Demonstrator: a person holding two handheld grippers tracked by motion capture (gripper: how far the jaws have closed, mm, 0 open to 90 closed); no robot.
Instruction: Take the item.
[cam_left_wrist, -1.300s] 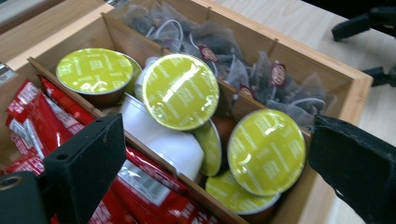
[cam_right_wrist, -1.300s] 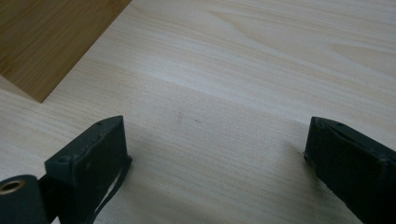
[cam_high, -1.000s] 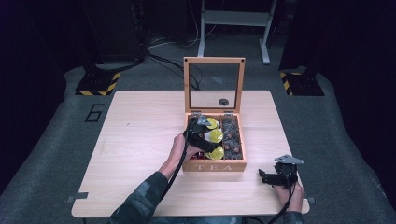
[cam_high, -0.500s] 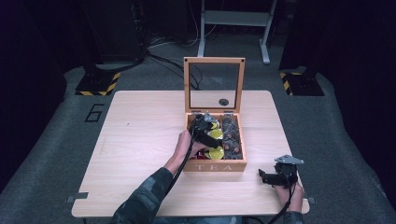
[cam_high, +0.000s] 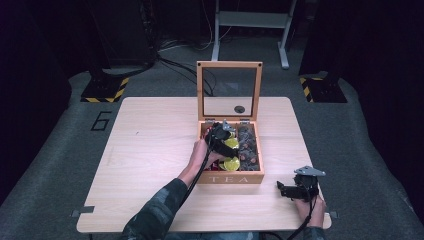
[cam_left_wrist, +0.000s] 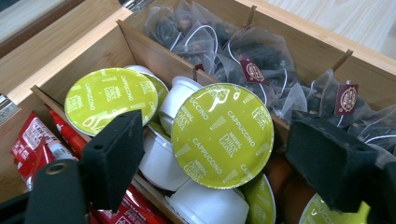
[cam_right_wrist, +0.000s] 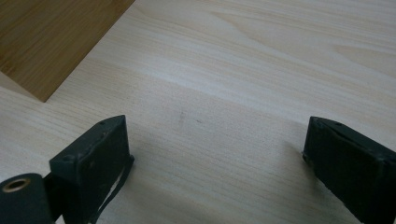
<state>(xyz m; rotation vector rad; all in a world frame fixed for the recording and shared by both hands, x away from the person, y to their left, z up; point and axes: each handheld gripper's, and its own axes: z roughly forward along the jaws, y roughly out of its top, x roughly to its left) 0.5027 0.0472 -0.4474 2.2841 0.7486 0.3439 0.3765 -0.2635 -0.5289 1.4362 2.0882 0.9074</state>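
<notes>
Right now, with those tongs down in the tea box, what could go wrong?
The left tongs have been closing around a tilted cappuccino capsule but aren't pressing it yet; it might slip sideways. The crowded neighbouring capsule could get nudged. A pad could snag the tea bags beside them.

"CAPPUCCINO" on green capsule lids (cam_left_wrist: 222, 134); "TEA" on wooden box (cam_high: 231, 178); floor "6" (cam_high: 101, 121).

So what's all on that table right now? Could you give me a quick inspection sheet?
Surface: pale wooden table, mostly bare.
Job's things: open tea box with its glass lid upright; green cappuccino capsule among others, tea bags, red sachets.
Clutter: nothing seen.
Grippers: left gripper over the capsule, jaws just closing, not yet pressing; right gripper open on the table.
Cables: one trails from each gripper.
Surroundings: dark floor, striped bases.
</notes>
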